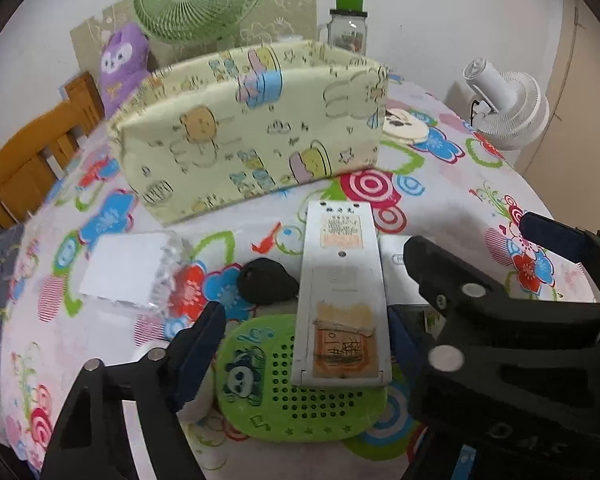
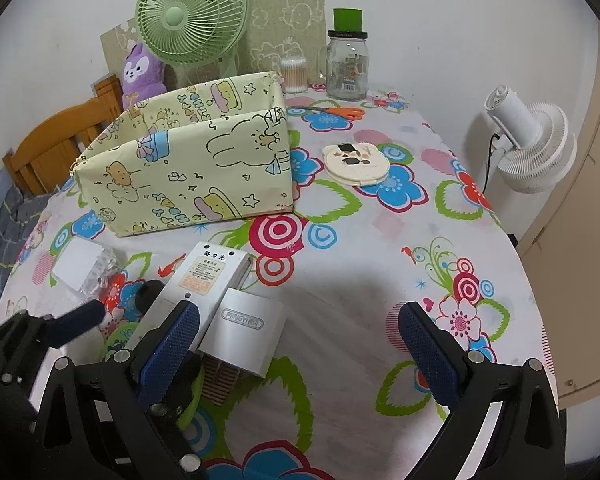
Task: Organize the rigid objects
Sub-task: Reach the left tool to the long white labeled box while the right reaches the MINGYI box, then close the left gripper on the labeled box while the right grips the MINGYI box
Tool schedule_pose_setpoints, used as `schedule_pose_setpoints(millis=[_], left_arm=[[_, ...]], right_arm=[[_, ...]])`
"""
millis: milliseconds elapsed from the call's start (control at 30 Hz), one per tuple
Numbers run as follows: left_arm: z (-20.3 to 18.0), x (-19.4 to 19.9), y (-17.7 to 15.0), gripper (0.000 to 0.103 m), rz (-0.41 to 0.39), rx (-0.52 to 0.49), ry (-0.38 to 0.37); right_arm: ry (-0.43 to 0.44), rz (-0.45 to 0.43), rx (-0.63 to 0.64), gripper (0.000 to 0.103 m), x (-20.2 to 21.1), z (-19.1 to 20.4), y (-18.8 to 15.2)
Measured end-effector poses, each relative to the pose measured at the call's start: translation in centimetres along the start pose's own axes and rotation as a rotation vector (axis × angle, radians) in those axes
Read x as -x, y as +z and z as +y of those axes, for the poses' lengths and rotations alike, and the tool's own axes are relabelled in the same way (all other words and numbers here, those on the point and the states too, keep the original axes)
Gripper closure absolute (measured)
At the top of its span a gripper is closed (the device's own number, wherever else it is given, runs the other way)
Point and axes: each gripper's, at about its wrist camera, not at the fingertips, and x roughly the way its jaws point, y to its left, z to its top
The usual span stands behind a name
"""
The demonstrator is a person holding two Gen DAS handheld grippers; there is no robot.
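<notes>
2 pairs of tongs hang over a small heap at the near edge of the tabletop (image 2: pixel 360 280), both spread wide and holding nothing. The left tongs (image 1: pixel 312 272) straddle the heap, while the right tongs (image 2: pixel 300 324) stand over bare cloth just beside it.

The heap holds a long white case (image 1: pixel 340 296) lying tilted on a green perforated disc (image 1: pixel 296 396), a black lump (image 1: pixel 266 286) touching the case's left side, and a white charger (image 2: pixel 246 330) at its right, resting on a corrugated piece (image 2: pixel 218 382). A clear packet (image 1: pixel 130 268) lies apart to the left. Beyond them stands the yellow fabric box (image 1: pixel 252 132), open-topped; its inside is hardly visible, so I cannot tell whether it holds anything.

Judging from this, the work is at its start: nothing is gripped, and the pick is being chosen. The case sits between the left fingers, so it looks the likely first target. Closing on its long sides should work, but it overlaps the disc and may drag it or the lump along. Lifting should be straight up, then carry forward over the box's near wall.
</notes>
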Motion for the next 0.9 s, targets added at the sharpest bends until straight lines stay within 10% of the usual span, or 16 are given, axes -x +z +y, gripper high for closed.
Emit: schedule_pose_setpoints(millis=[200,533,900], left_arm=[[-0.3,-0.1,0.1,0.056,0.009,0.003,-0.069],[0.6,0.1,0.2,0.057,-0.004,0.004,-0.015],[0.9,-0.9,0.9,0.049,0.011,0.002,-0.003]], right_arm=[[0.000,0.028,-0.006,0.002,-0.8,-0.2,-0.3],[0.032,0.075,-0.032,0.002,-2.4,0.5,-0.2],[0.103,0.101,-0.080,0.046,-3.7,1.4,-0.1]])
